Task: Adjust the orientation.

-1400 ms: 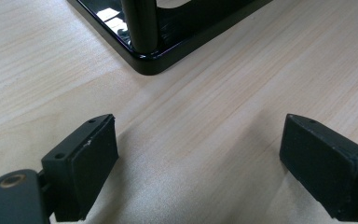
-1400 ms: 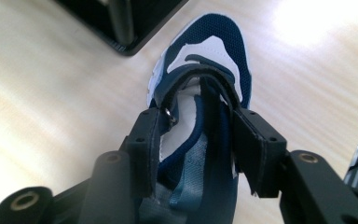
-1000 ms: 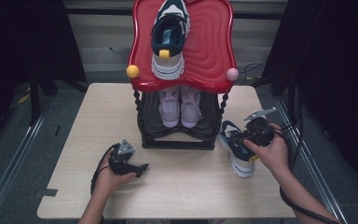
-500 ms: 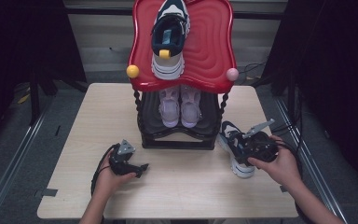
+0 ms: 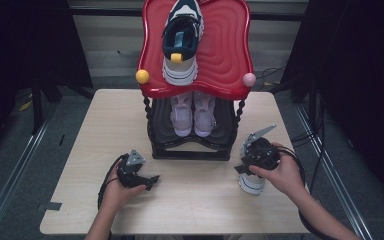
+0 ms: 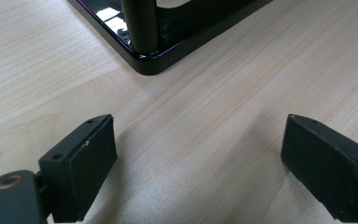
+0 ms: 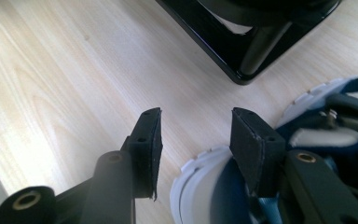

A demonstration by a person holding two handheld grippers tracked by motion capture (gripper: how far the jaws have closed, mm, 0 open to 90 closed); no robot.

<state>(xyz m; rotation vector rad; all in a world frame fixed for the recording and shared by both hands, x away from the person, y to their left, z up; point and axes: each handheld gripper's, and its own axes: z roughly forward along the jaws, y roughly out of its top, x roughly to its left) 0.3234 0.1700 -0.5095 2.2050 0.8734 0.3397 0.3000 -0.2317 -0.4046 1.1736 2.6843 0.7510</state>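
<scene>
Pale wooden table (image 5: 80,150), high view: shoe rack (image 5: 192,135) at centre; the sneaker (image 5: 252,184) lies at lower right beneath the right gripper (image 5: 245,167), the nearer one; the left gripper (image 5: 147,181) rests lower left. Left gripper view: jaws wide apart, nothing between. Right gripper view: jaws have just been closing, not clamped; the sneaker's (image 7: 205,182) heel sits at lower right, its length running toward the right edge
</scene>
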